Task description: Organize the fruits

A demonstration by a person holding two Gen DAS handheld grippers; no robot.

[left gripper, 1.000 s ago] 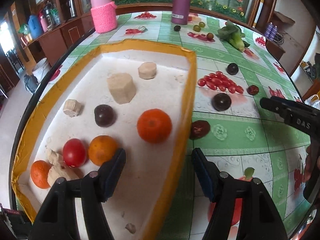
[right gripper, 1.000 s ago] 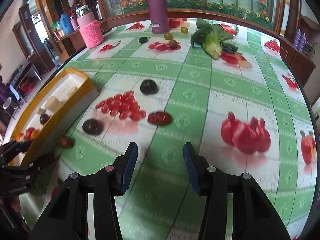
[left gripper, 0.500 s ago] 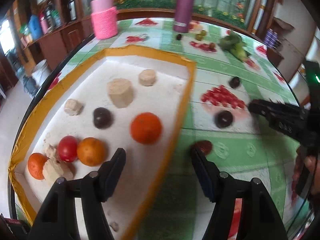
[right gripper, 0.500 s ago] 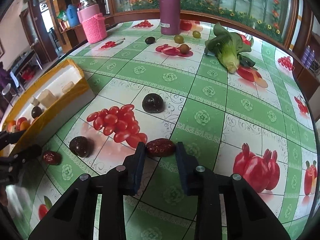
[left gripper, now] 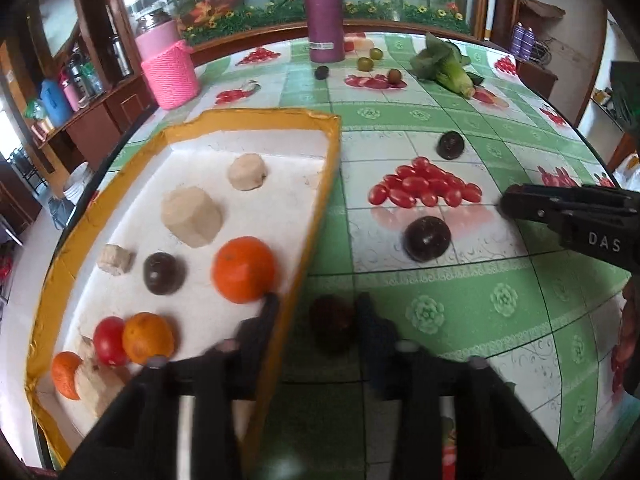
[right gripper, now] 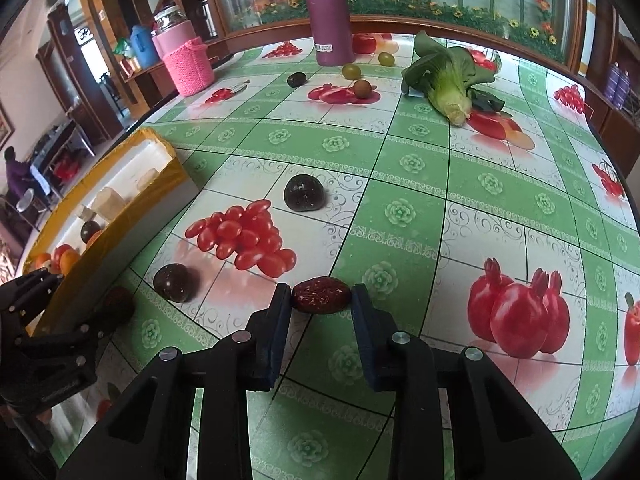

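Observation:
A yellow-rimmed white foam tray holds oranges, a tomato, a dark plum and beige chunks. My left gripper is blurred, its fingers either side of a red date on the table beside the tray; contact is unclear. My right gripper is shut on another red date that rests on the table. Dark plums lie on the tablecloth. The right gripper shows in the left wrist view.
A purple bottle, a pink knitted jar, a leafy green vegetable, small green and brown fruits and a dark plum stand at the far side. The printed tablecloth shows fruit pictures. The table edge curves at right.
My left gripper moved right off the tray and narrowed around the date beside it. My right gripper moved forward and closed on the other date.

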